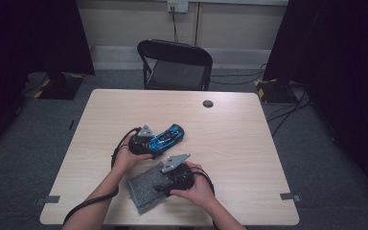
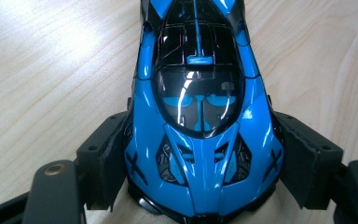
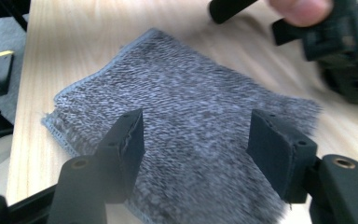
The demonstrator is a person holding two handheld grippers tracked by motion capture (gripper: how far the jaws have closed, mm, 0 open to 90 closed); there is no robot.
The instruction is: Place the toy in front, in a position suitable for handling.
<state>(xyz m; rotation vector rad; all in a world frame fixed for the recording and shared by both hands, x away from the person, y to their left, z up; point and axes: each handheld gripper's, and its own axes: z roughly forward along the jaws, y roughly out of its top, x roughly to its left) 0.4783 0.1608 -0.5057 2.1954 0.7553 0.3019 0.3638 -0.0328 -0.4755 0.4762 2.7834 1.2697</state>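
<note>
**Toy car clamped, cloth waiting under the other gripper**

Near the middle of the wooden surface (image 1: 230, 143) the left gripper (image 1: 149, 142) held a blue toy car (image 2: 200, 116), its jaws pressed against the car's two flanks at one end while the rest of the body pointed away across the wood. Just toward the person's side lay a grey cloth (image 3: 182, 135), spread flat close to the near edge, and the right gripper (image 3: 196, 140) hung over it with its jaws apart — nothing was pinched between the pads, though the fabric sat directly beneath them.

The car looked like a hard, glossy shell — stiff, light, and probably slippery under the pads, so the grip across its widest flanks seemed the sound place to hold it; a hold on the tapered end or the cabin glass would likely slide off. The paint could also scuff under too hard a squeeze.

The cloth was the opposite sort of thing: soft, limp and nubbly, with a stitched hem. It would likely fold and droop once lifted, so an edge or a corner seemed the best place to take it, or a pinch of bunched pile from the middle. Taken flat from above, the pads might only skate over the weave.
</note>
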